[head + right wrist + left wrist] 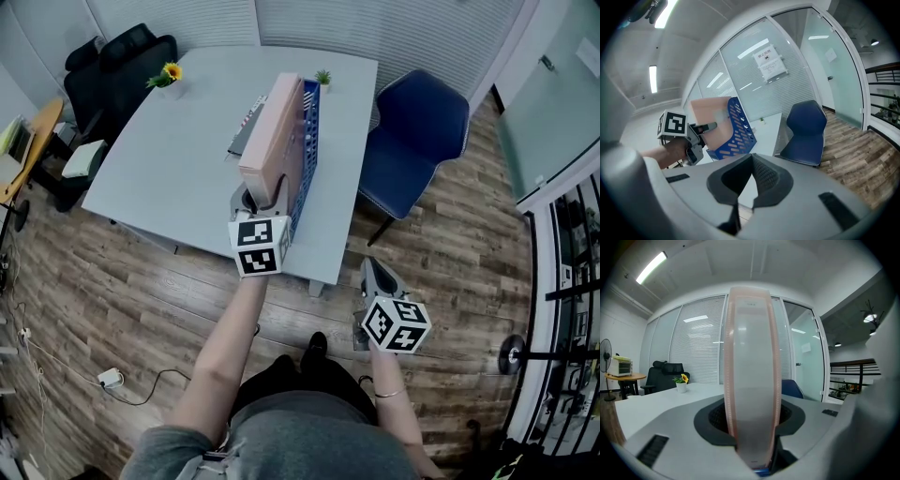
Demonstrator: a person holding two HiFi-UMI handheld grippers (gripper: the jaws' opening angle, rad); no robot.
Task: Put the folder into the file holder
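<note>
A pale pink folder [272, 131] stands on edge inside the blue mesh file holder [307, 150] near the table's front edge. My left gripper [258, 197] is at the folder's near end. In the left gripper view the folder's spine [752, 380] rises between the jaws, which stand wide on either side of it without visibly pressing. My right gripper [373, 274] hangs off the table over the floor, jaws shut on nothing [745, 187]. The right gripper view shows the folder [710, 117], the file holder [738, 126] and the left gripper [708, 126] from the side.
The grey table [178, 150] carries a potted sunflower [169, 73], a small green plant [322, 77] and a flat grey item [246, 122] left of the holder. A blue chair [412, 141] stands at the table's right, a black chair [112, 70] at the far left.
</note>
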